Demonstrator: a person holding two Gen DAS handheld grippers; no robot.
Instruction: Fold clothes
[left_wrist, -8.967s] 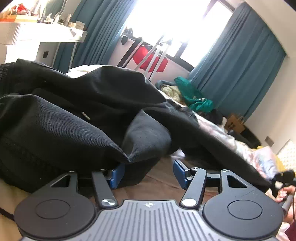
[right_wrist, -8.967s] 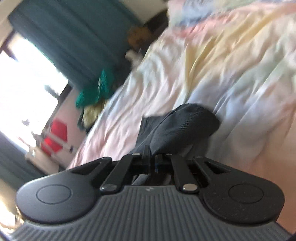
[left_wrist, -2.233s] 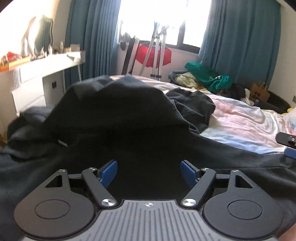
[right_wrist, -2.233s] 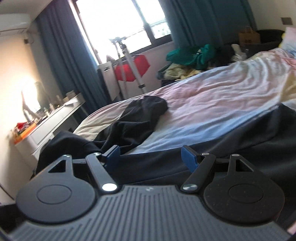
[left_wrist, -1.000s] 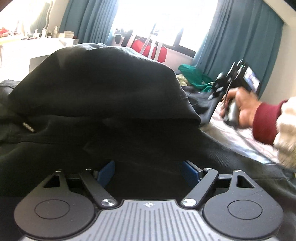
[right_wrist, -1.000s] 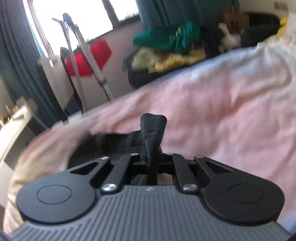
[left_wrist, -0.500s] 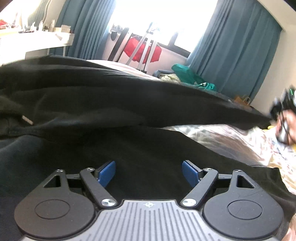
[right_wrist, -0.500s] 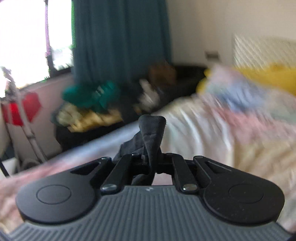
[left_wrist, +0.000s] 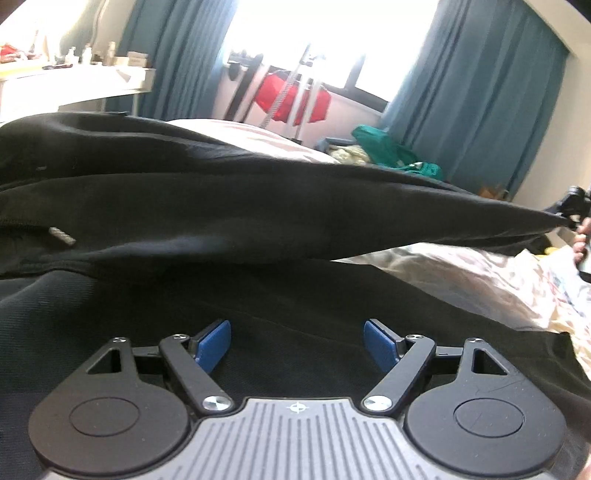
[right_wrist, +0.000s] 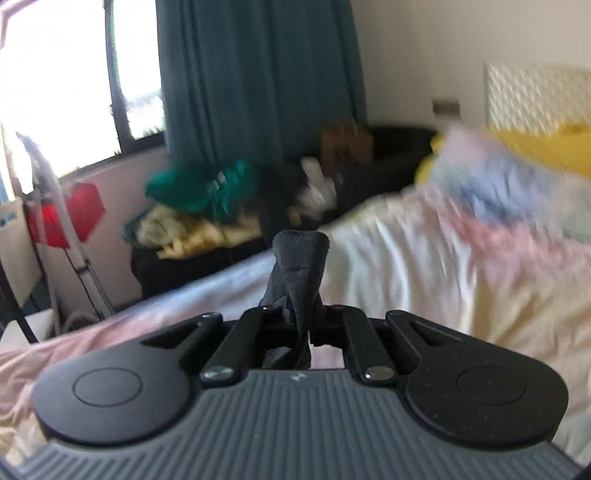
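In the left wrist view, the left gripper (left_wrist: 297, 345) rests low over the large black cotton garment (left_wrist: 258, 206), and its two blue pads (left_wrist: 212, 345) stand wide apart with nothing between them, so this claw is released. The garment lies on the bed with the pale pink and cream sheet (left_wrist: 461, 277). One long part of it, probably a sleeve, is stretched in the air from the left side to the far right edge, where the right gripper (left_wrist: 570, 210) pulls its end. I think the left tool stays on the body of the garment to keep it in place while the sleeve is drawn out straight for a fold.

In the right wrist view, the right gripper (right_wrist: 301, 317) is clenched on the garment's end (right_wrist: 301, 266); the black cloth stands up between the closed fingers and some also hangs below them. This picture is blurred, so the tool seems to be moving. Behind it are the sheet (right_wrist: 406, 258), a teal curtain (right_wrist: 258, 92) and a pile of green and yellow clothes (right_wrist: 199, 206) beside the bed
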